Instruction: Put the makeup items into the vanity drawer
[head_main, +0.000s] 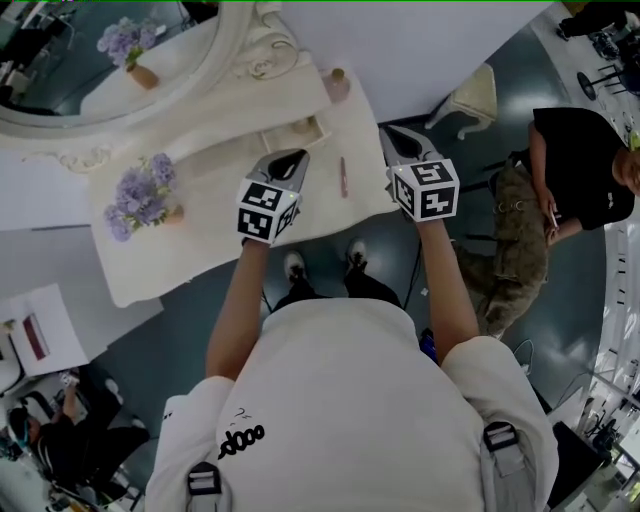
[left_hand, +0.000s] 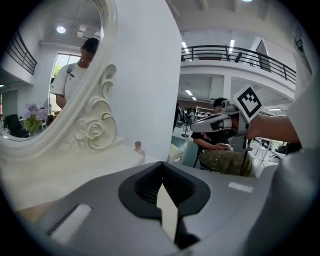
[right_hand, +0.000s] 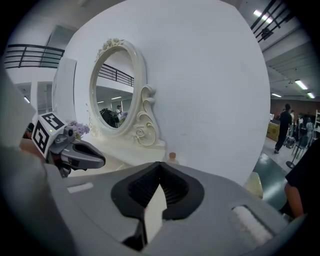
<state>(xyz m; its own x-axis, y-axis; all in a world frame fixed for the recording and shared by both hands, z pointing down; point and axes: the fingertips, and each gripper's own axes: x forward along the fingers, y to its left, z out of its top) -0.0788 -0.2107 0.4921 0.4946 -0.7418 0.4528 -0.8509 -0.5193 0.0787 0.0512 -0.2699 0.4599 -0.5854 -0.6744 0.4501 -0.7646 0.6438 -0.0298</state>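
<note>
In the head view a cream vanity top (head_main: 215, 235) carries a thin pink stick (head_main: 343, 176) and a small pink bottle (head_main: 338, 85) near the wall. A small cream box-like piece (head_main: 303, 128) sits by the mirror's base. My left gripper (head_main: 297, 156) hovers over the vanity's middle, shut and empty. My right gripper (head_main: 392, 131) hangs off the vanity's right end, shut with nothing in it. The left gripper view shows the bottle (left_hand: 138, 148) beyond the closed left gripper (left_hand: 161, 164). In the right gripper view the bottle (right_hand: 172, 157) peeks over the closed right gripper (right_hand: 160, 164).
An oval mirror (head_main: 100, 60) with a carved frame stands at the vanity's back left. A vase of purple flowers (head_main: 140, 198) sits on the left part. A cream stool (head_main: 478, 95) and a seated person (head_main: 575, 170) are to the right.
</note>
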